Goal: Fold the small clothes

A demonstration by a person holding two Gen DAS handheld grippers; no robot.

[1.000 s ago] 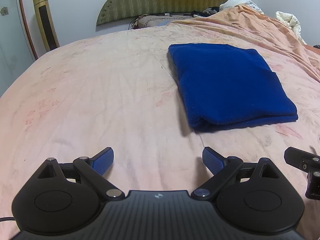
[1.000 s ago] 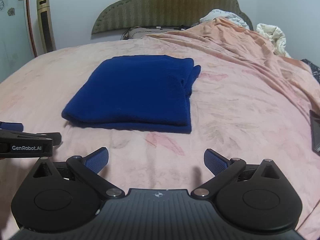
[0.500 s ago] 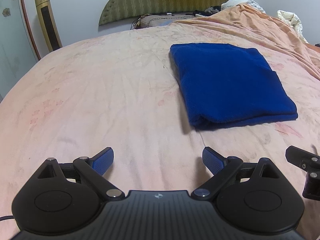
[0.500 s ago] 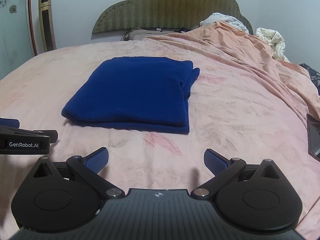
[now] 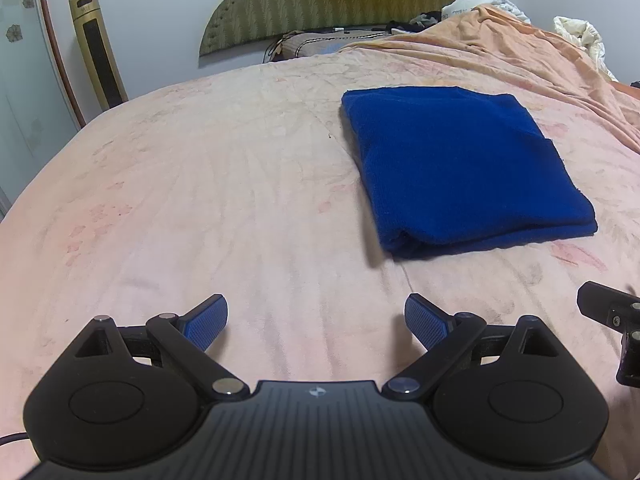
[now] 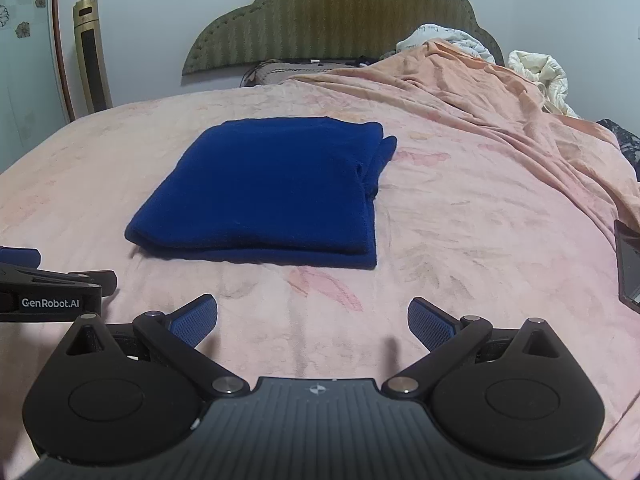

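The left tongs hang with their jaws apart over the pink bed, holding nothing. The folded blue cloth lies flat on the bed ahead, between both tools. The right tongs are likewise spread wide and empty, near the cloth's front edge.

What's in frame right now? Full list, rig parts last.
folded garment: 1, dark blue, flat on the bed, ahead of both tongs
bed cover: 1, pink floral, under everything
blanket: 1, peach, bunched at far right
headboard: 1, olive green, against wall
tower fan: 1, gold, far left by wall
white bedding: a pile, far right
dark flat object: 1, right edge, unclear
left tongs: open, empty
right tongs: open, empty
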